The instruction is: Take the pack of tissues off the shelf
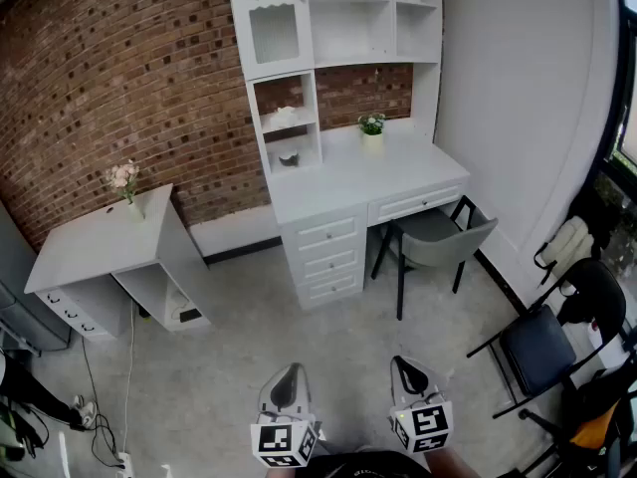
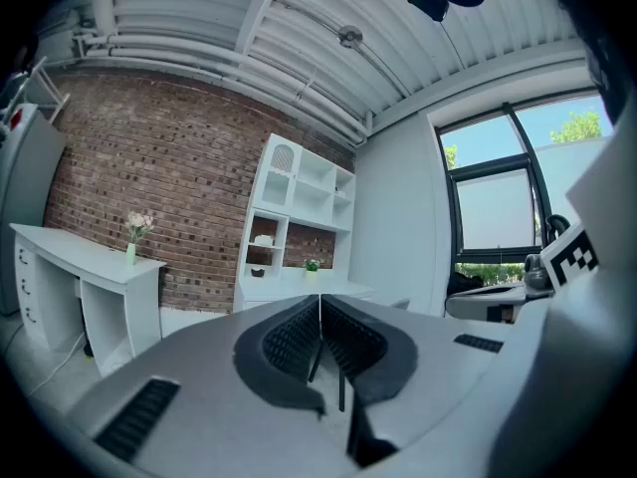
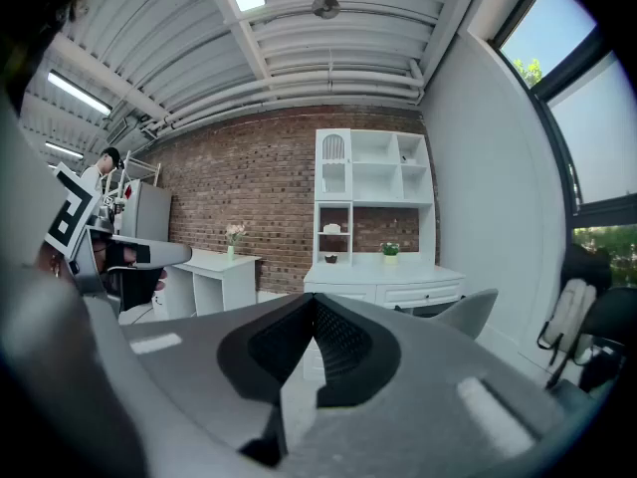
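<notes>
Your left claw point(image 1: 288, 374) and right claw point(image 1: 406, 366) sit side by side at the bottom of the head view, both held about level and aimed at the white bench point(image 1: 338, 182). Each claw's own view shows its ribbed black pads point(image 2: 289, 339) closed tip to tip, with nothing between them.

The pack of tissues point(image 1: 282, 118), a small pale lump, lies in the upper open cubby of the shelf point(image 1: 317, 108). That is far ahead of both claws and above bench level. A dark bowl point(image 1: 289, 157) sits in the cubby beneath it, and a potted plant point(image 1: 372, 124) stands to the right.

Only the head view shows the grey moulded chair point(image 1: 438, 237) tucked at the bench. Only the left claw's view shows the big windows point(image 2: 498, 207). Only the right claw's view shows a person point(image 3: 100, 172) standing far off to its left.
</notes>
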The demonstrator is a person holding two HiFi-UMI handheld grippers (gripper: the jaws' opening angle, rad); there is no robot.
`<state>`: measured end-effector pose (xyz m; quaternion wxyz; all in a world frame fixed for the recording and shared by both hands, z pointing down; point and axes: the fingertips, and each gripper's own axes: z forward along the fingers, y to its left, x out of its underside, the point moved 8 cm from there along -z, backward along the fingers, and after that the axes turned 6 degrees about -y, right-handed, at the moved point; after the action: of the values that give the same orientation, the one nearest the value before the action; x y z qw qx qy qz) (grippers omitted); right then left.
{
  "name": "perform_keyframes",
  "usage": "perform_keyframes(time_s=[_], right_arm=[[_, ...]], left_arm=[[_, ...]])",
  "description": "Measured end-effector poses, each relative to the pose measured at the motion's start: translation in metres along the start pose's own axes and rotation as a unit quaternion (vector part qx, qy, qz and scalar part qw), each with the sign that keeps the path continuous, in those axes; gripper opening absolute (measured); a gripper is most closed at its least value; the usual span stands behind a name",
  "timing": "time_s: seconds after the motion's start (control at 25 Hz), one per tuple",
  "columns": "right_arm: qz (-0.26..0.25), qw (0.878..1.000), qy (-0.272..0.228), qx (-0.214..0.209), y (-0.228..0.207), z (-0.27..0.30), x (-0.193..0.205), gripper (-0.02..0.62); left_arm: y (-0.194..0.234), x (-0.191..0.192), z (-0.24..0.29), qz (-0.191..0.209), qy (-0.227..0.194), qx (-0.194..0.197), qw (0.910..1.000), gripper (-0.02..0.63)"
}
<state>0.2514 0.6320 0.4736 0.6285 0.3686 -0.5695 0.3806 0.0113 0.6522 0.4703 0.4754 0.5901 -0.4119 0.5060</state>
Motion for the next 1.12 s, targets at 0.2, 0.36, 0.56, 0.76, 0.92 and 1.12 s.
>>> perform_keyframes(time_s=[0.2, 0.36, 0.56, 0.76, 0.92, 1.12], right_arm=[[-0.002, 1.0, -0.001, 0.001, -0.007, -0.004, 0.002, 0.003], [0.0, 1.0, 0.008, -0.004, -0.013, -0.005, 0.008, 0.003], [0.01, 1.0, 0.006, -0.011, -0.014, -0.003, 0.011, 0.003], [0.011, 1.0, 0.007, -0.02, -0.011, 0.007, 0.012, 0.005], [0.019, 1.0, 0.005, -0.015, -0.01, 0.017, 0.012, 0.005], [0.018, 1.0, 0.002, 0.005, -0.017, 0.036, 0.01, 0.005]], left_arm=[[-0.01, 0.001, 0.0, 0.023, 0.0, 0.01, 0.9997, 0.012], [-0.012, 0.003, -0.002, 0.017, -0.002, 0.001, 0.9999, 0.012], [-0.008, 0.003, -0.004, 0.016, -0.002, -0.006, 0.9999, 0.012], [-0.002, 0.005, 0.0, 0.024, 0.0, -0.01, 0.9997, 0.012], [0.008, 0.008, 0.009, 0.016, 0.004, -0.006, 0.9998, 0.012], [0.02, 0.01, 0.03, 0.014, 0.007, 0.003, 0.9999, 0.012]])
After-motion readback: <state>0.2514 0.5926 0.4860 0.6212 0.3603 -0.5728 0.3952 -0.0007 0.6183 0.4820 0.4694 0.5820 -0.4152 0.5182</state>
